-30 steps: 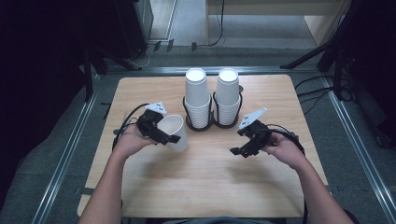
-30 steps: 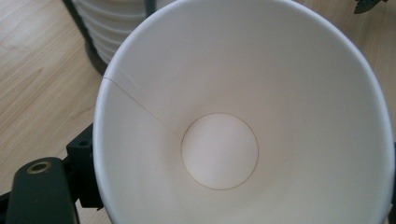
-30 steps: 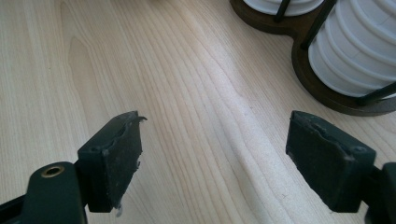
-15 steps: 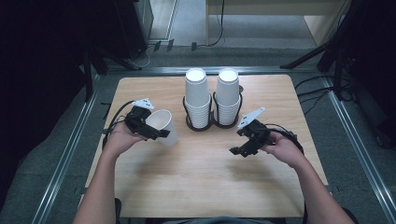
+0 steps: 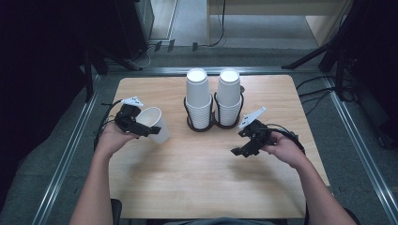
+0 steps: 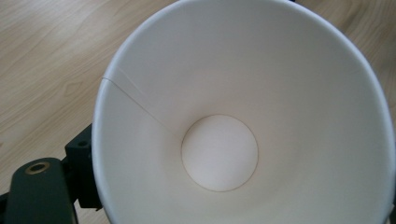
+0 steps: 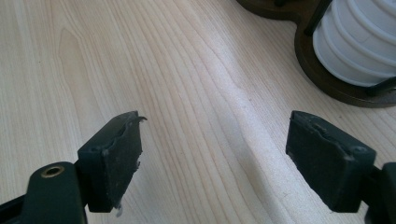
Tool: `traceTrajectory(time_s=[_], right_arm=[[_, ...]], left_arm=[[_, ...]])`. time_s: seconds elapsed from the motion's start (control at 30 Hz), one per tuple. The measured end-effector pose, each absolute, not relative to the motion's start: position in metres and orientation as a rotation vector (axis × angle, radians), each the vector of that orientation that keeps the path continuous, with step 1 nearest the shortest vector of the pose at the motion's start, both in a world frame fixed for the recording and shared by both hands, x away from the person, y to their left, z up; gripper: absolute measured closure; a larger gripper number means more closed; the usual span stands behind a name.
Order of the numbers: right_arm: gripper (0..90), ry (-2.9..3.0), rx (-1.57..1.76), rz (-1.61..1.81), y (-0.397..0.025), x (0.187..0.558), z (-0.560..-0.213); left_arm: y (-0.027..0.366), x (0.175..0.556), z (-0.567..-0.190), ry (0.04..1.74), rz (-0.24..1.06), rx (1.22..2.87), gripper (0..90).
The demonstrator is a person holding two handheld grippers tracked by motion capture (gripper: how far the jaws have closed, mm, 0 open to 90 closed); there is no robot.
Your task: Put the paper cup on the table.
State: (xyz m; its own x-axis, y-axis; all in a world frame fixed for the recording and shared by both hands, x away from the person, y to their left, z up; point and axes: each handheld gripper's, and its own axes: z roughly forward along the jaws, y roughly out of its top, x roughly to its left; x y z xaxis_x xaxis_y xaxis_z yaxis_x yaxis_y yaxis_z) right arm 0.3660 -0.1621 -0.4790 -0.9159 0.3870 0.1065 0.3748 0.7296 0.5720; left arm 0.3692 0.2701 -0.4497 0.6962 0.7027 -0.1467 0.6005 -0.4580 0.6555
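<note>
Right black two-jaw gripper point(image 5: 237, 151) low over the pale wooden table point(image 5: 197, 187), jaws spread wide on nothing, left black gripper point(image 5: 149, 131) clamped on a tilted white paper cup point(image 5: 155, 123), beyond both, two white cup stacks point(image 5: 197, 96) in a dark wire holder point(image 5: 213, 125)

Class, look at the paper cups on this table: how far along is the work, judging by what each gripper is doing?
Done: one paper cup is out of the two cup stacks in the black holder. In hand: the left gripper is shut on that cup's rim, its empty inside facing the gripper's camera. Left: the cup is not yet set down, and the right gripper hangs open over bare table.
</note>
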Motion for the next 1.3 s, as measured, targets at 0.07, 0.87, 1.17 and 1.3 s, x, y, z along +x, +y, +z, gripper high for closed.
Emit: traceTrajectory(time_s=[0.07,0.87,1.17,1.3], right_arm=[[18.8,2.906,0.633,0.949,-0.162,0.366,-0.479],[18.8,2.928,0.634,0.914,-0.160,0.365,-0.484],[18.8,2.926,0.623,0.908,-0.160,0.365,-0.484],[18.8,2.928,0.618,0.901,-0.159,0.364,-0.484]], left_arm=[[0.275,0.370,-0.450,1.014,0.202,2.192,11.3],[0.291,0.386,-0.473,1.160,0.350,2.252,9.3],[0.292,0.387,-0.475,1.161,0.312,2.250,8.4],[0.292,0.387,-0.475,1.164,0.281,2.227,5.9]])
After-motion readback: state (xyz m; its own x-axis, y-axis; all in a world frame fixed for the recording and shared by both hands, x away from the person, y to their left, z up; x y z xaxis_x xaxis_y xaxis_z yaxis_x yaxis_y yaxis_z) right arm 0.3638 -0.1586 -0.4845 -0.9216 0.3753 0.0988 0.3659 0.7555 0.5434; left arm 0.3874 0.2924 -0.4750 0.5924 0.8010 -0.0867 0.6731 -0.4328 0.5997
